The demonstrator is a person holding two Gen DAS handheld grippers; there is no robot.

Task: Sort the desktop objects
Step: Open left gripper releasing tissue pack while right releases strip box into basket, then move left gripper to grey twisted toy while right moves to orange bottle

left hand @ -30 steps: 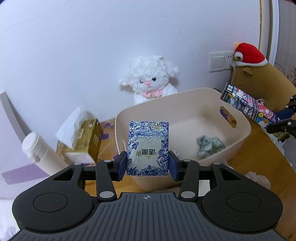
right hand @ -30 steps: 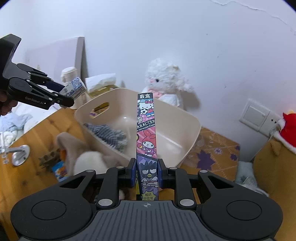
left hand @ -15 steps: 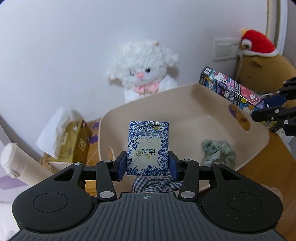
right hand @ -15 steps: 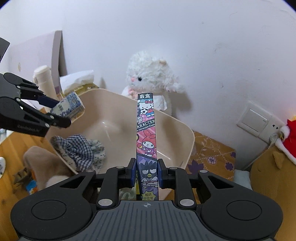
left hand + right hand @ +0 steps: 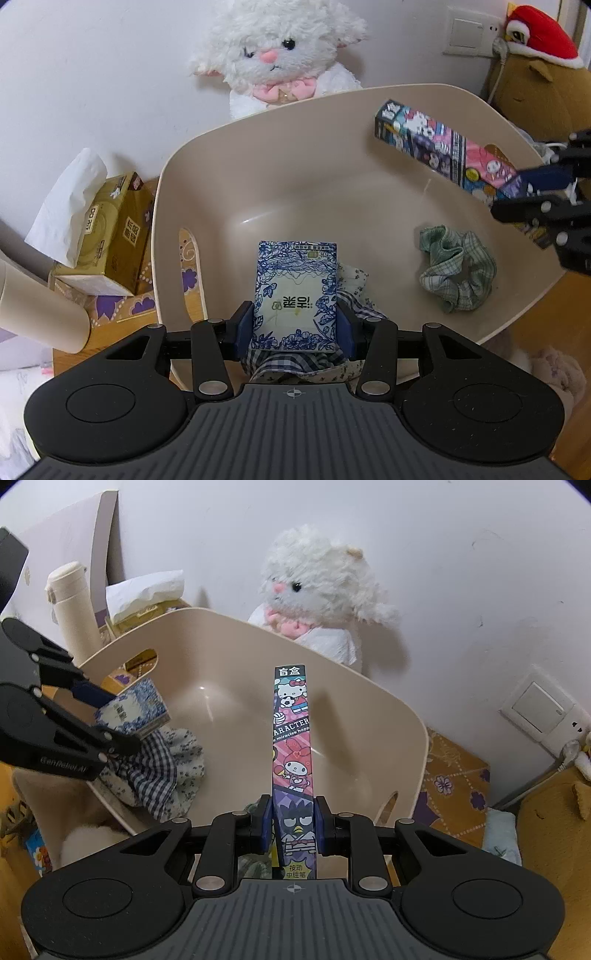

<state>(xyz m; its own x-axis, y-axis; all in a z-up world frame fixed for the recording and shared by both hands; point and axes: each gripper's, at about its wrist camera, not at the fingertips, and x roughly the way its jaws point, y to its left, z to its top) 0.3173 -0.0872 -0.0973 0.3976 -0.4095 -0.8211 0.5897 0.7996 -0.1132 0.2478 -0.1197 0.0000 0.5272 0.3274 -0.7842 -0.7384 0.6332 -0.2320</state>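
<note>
My left gripper [image 5: 294,326] is shut on a blue-and-white tissue pack [image 5: 295,295] and holds it over the near side of the beige basket [image 5: 280,155]. My right gripper [image 5: 293,821] is shut on a long cartoon-character box [image 5: 293,746] that points into the basket [image 5: 406,716] from its right side. The box also shows in the left wrist view [image 5: 443,147], and the tissue pack in the right wrist view [image 5: 135,710]. In the basket lie a green plaid scrunchie [image 5: 456,267] and checked and floral cloths [image 5: 162,768].
A white plush sheep [image 5: 280,51] sits behind the basket against the wall. A yellow tissue box [image 5: 110,229] and a cream bottle [image 5: 37,310] stand left of it. A brown plush with a red hat [image 5: 535,74] is at the right, below a wall switch [image 5: 535,709].
Both grippers have moved forward and over the basket, each still holding its item. The tissue pack now hangs above the cloths and the box reaches inside the rim.
</note>
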